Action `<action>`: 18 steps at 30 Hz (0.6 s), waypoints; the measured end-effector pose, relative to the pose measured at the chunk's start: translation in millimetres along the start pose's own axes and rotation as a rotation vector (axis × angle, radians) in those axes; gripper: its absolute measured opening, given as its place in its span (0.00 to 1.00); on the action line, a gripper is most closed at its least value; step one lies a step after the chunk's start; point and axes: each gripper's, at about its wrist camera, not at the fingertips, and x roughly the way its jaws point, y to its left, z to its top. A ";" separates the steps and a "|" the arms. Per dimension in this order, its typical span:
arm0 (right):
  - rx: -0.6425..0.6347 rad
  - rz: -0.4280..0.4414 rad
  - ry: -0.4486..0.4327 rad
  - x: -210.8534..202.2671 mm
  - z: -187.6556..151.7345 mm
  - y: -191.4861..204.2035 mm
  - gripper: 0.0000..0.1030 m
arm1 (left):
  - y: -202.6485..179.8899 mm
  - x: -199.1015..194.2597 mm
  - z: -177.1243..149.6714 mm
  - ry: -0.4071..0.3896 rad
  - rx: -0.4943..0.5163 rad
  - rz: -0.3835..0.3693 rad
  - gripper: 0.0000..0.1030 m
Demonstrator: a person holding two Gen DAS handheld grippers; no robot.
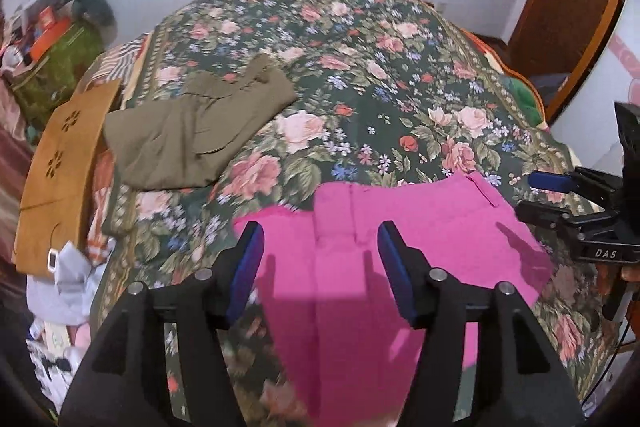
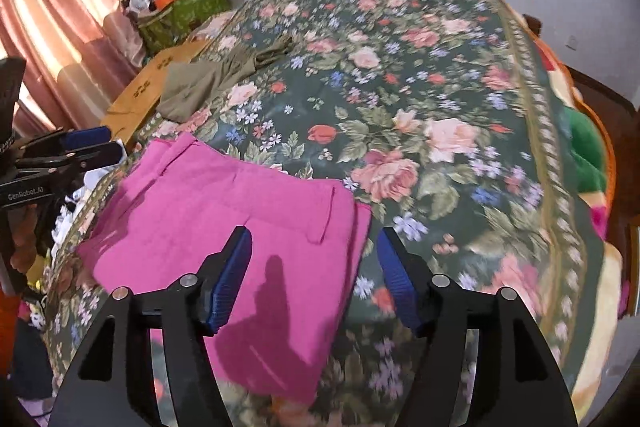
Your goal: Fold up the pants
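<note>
- Left gripper [image 1: 320, 251] fingers apart, empty, above pink pants [image 1: 384, 247]; right gripper [image 2: 316, 263] likewise apart, over waist edge.
- Pink pants flat on near floral bedspread [image 2: 440, 99], seemingly doubled leg on leg; crosswise folds apparently left.
- Olive garment [image 1: 200, 135] farther back, roughly folded.

Left gripper [image 1: 320, 267]: two black angular finger arms with triangular cut-outs behind the jaws; ribbed blue pads [image 1: 394, 267] on the inner jaw faces; round silver pivot pins, two per arm, just behind the pads. Body side printed "GenRobot.AI" in white, seen from the right wrist view.

Right gripper [image 2: 314, 275]: same build, black arms, ribbed blue pads [image 2: 230, 279], silver pins. Body side printed "DAS" in white. A black cable hangs below the body.
</note>
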 end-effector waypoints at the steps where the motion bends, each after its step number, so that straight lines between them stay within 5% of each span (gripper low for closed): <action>1: -0.001 0.002 0.007 3.8 0.9 -0.5 0.59 | -2.5 6.2 2.4 0.010 0.007 -0.001 0.57; 7: -0.003 0.001 0.056 39.0 9.9 -8.0 0.57 | -13.1 42.5 9.1 0.067 0.047 0.017 0.57; 13: 0.009 0.030 0.084 52.0 9.6 -16.2 0.31 | -12.5 58.5 7.1 0.097 0.056 -0.003 0.36; 18: -0.073 0.004 0.083 53.6 3.4 -7.4 0.27 | -10.1 64.0 -0.3 0.088 0.040 0.017 0.34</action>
